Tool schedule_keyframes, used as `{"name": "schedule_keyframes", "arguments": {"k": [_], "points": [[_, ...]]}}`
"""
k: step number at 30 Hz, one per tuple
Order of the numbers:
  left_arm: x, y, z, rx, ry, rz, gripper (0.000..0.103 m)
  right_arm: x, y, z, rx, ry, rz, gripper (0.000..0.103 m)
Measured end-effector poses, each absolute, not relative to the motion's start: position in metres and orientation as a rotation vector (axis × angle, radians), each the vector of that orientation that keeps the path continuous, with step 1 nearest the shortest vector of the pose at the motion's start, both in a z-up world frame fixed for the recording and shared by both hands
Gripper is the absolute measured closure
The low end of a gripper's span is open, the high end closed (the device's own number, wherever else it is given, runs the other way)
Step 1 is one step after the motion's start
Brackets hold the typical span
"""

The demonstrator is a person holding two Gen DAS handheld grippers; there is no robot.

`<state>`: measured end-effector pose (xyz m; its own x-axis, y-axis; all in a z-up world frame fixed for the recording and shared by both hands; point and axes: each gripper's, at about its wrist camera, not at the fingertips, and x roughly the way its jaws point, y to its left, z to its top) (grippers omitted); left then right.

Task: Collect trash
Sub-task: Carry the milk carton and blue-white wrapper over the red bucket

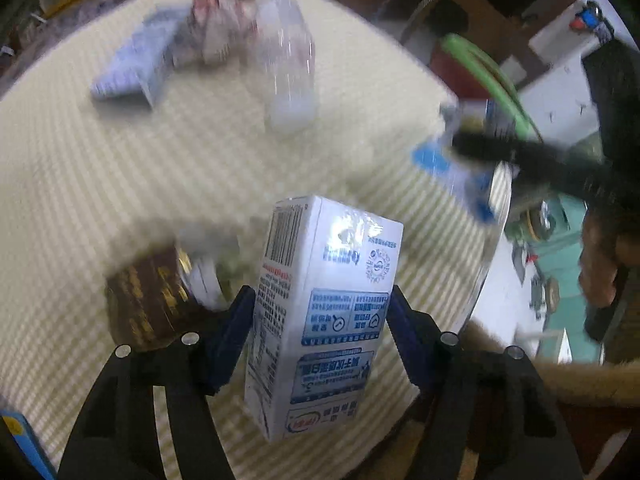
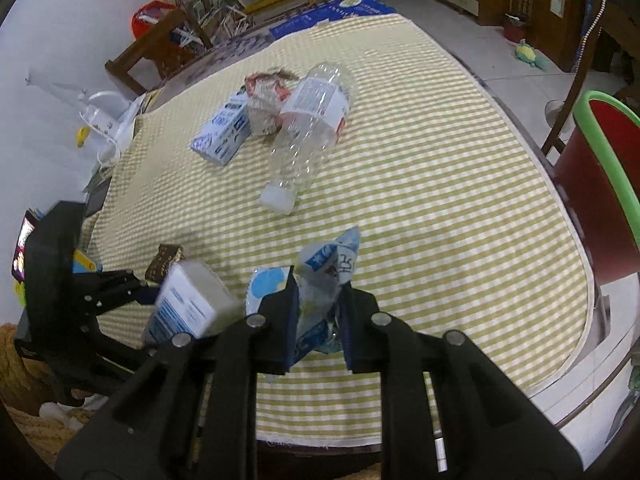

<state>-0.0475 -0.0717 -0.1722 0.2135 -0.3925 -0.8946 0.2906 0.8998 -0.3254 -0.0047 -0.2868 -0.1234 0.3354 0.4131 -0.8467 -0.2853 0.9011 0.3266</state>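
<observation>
Both tools are loaded: the left tool [image 1: 320, 320] is clamped on a milk carton [image 1: 320, 304] at lower centre, and the right tool [image 2: 320, 320] pinches a crumpled wrapper [image 2: 324, 280]. Still on the desk [image 2: 440, 200]: bottle [image 2: 308, 128], small carton [image 2: 224, 128], paper wad [image 2: 264, 100], brown packet [image 1: 148, 300]. Roughly a third collected, by my judgement.

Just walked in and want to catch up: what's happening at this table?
A person is clearing trash with two handheld grippers. The left gripper clamps a white-and-blue milk carton; the right gripper pinches a crumpled blue-and-white plastic wrapper. A clear plastic bottle, another small carton and crumpled paper remain on the striped tablecloth.
</observation>
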Motion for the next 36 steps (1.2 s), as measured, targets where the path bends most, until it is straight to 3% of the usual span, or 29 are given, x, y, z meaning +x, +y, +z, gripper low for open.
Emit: {"name": "schedule_keyframes", "arguments": {"k": [8,16,36], "points": [[-0.004,-0.087,-0.102,-0.209,1.032,-0.398,0.04,0.004,-0.298,-0.09,0.161,1.004,0.432,0.085],[0.019,-0.111,-0.06,-0.22,0.913,-0.394,0.04,0.009,-0.318,-0.063,0.18,0.886,0.411,0.085],[0.043,-0.119,-0.055,-0.28,0.881,-0.302,0.04,0.036,-0.359,-0.062,0.197,0.881,0.373,0.085]]}}
